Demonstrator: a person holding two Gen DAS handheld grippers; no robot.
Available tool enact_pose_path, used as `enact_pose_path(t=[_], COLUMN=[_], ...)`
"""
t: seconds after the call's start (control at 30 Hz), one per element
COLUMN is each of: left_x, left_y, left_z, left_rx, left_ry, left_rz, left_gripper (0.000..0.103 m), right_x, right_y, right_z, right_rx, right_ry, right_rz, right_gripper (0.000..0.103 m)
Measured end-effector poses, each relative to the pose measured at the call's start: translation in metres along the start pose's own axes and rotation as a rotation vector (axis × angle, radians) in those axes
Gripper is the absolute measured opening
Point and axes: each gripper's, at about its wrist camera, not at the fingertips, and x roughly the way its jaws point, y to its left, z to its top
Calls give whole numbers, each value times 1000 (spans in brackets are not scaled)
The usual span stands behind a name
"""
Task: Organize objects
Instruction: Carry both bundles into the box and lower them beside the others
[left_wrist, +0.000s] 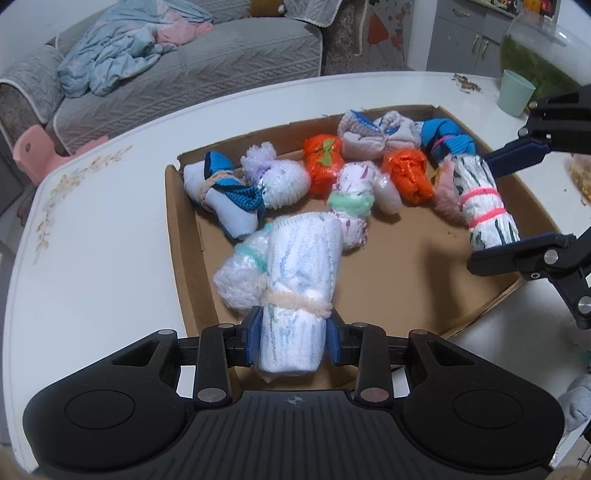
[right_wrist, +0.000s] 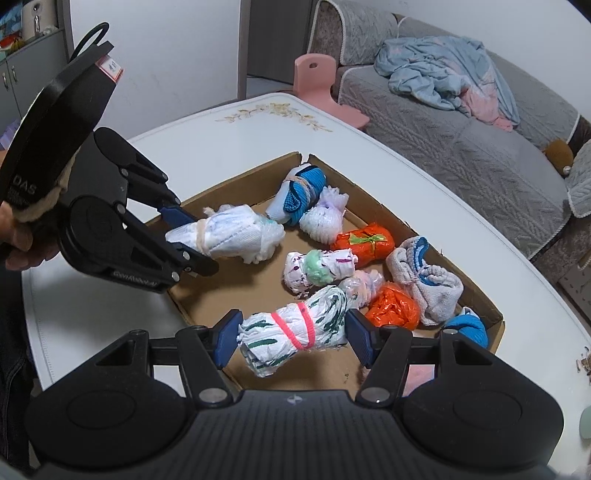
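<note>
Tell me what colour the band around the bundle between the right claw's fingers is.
Bright pink, wrapped around the white, green-streaked bundle between the right claw fingers; clearest in the right wrist view.

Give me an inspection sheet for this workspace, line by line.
Surface: white table with a floral print; a shallow cardboard tray lies on it.
Job's things: tied bundles in the tray; two orange bundles, several white, grey and blue ones.
Clutter: green cup and a glass bowl on the table beyond the tray.
Grippers: left gripper shut on the blue-streaked bundle; right gripper open around the pink-tied bundle.
Cables: nothing seen.
Surroundings: grey sofa with crumpled bedding, pink stool, grey cabinet.
</note>
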Motion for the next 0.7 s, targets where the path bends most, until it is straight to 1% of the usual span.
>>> enact_pose_path(t=[0.17,0.33,0.43,0.53,0.7], left_x=[12,12,12,13,13], left_y=[6,10,10,10,12], left_z=[-2,-1,-1,-1,-1], left_rx=[-48,-95,-99,-98,-97], left_ry=[19,6,9,6,5], left_rz=[18,27,57,52,41], left_gripper=[41,40,40,40,40], right_x=[14,31,36,41,53], right_y=[3,13,21,28,35], right_z=[5,10,13,16,22], right_rx=[-8,-47,-90,-135,-173], right_ry=[20,28,12,3,-3], right_rz=[-6,1,26,47,71], right_gripper=[58,58,58,58,58])
